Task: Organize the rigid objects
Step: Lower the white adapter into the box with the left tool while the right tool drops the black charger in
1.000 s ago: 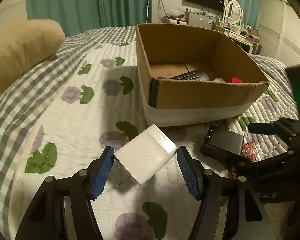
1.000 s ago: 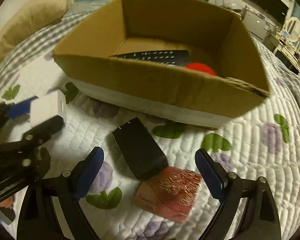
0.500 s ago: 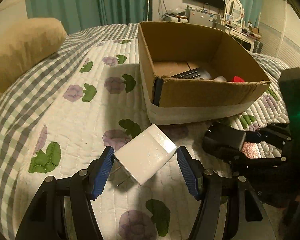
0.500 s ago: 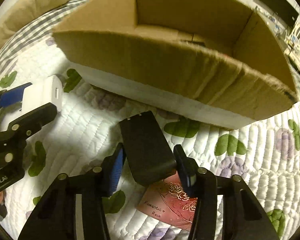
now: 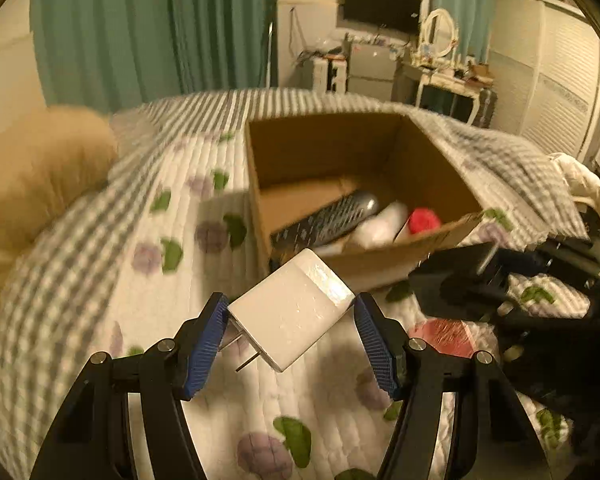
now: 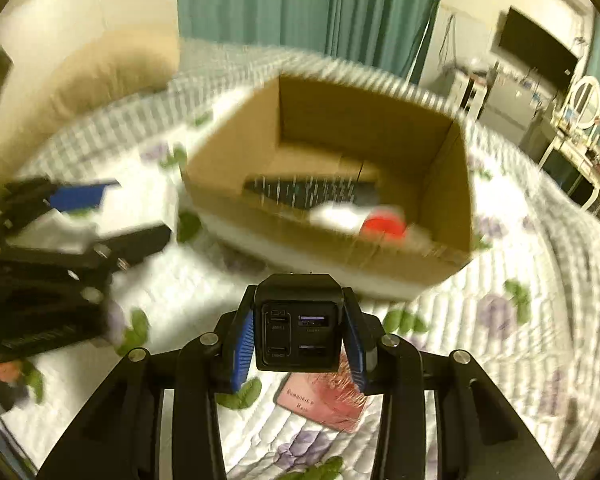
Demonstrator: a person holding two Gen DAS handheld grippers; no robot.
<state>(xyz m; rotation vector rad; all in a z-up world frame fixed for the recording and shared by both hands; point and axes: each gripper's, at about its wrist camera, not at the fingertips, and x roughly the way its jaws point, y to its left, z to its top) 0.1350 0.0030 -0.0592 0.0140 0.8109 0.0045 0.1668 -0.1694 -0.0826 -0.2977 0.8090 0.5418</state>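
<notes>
My left gripper (image 5: 290, 302) is shut on a white wall charger (image 5: 296, 316), prongs toward the lower left, held above the quilt in front of the cardboard box (image 5: 324, 144). My right gripper (image 6: 298, 304) has a black multi-port charger (image 6: 298, 332) between its blue pads (image 6: 242, 344), port face toward the camera. Its jaws are closing and both pads press on the charger's sides, clear of the bed. The box (image 6: 340, 112) holds a dark remote (image 5: 328, 216), a white item (image 5: 380, 224) and a red item (image 5: 424, 220).
A pink card (image 6: 324, 400) lies on the floral quilt under the right gripper. A tan pillow (image 5: 40, 168) sits at the left. Green curtains, a wall screen and a dresser with a mirror (image 5: 440, 32) stand beyond the bed. The two grippers are close side by side.
The right jaws closed on the black charger and lifted it off the quilt. Both grippers rose, the left still holding the white charger, and more of the box's inside shows.
</notes>
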